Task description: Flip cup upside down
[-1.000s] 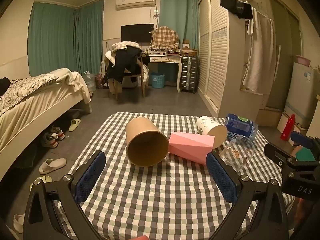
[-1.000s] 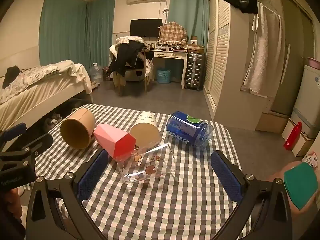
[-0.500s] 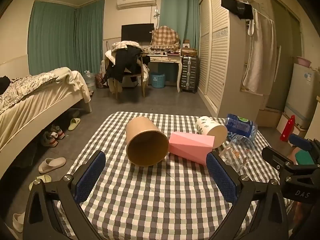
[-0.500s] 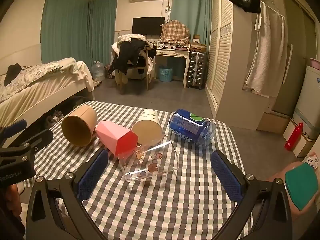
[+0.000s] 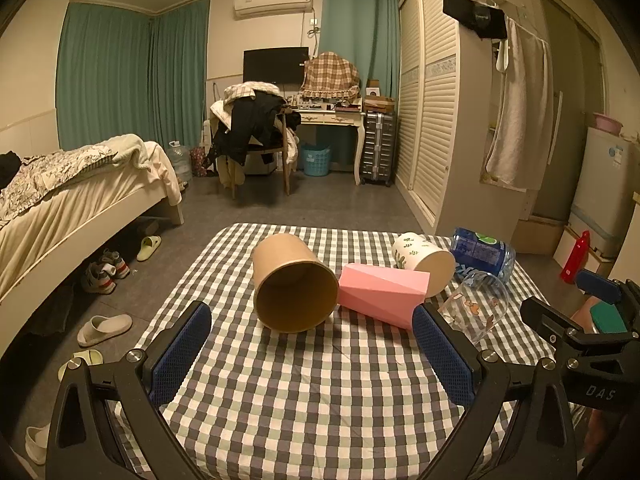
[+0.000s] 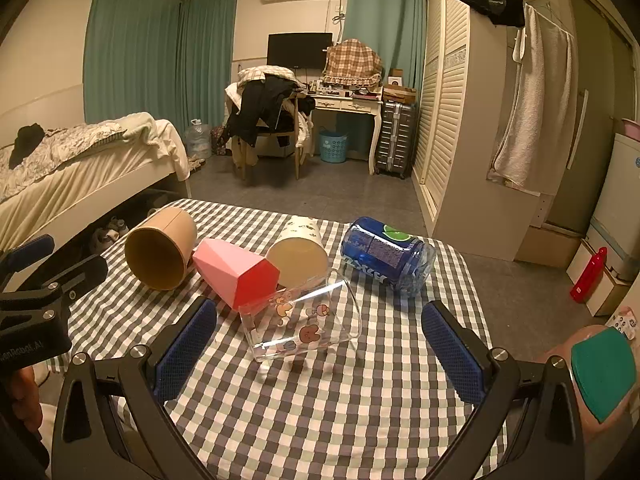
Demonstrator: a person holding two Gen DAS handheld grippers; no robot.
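Several cups lie on their sides on the checked tablecloth [image 5: 320, 380]. A brown paper cup [image 5: 292, 280] [image 6: 160, 252] has its mouth toward me. Beside it lie a pink faceted cup [image 5: 380, 292] [image 6: 236, 272], a white printed paper cup [image 5: 424, 256] [image 6: 298, 256], a clear glass cup with cartoon prints [image 5: 476, 308] [image 6: 300, 320] and a blue can-shaped cup [image 5: 480, 252] [image 6: 384, 254]. My left gripper [image 5: 312, 356] is open and empty, short of the brown cup. My right gripper [image 6: 320, 344] is open and empty, just short of the clear cup.
A bed [image 5: 72, 192] stands to the left with shoes and slippers [image 5: 104, 324] on the floor. A wardrobe [image 5: 440, 120] and a small fridge [image 5: 604, 184] stand on the right. A chair with clothes [image 5: 256, 132] and a desk stand at the back.
The right gripper has moved slightly forward toward the clear cup. The left gripper has barely moved. The cups lie as before.
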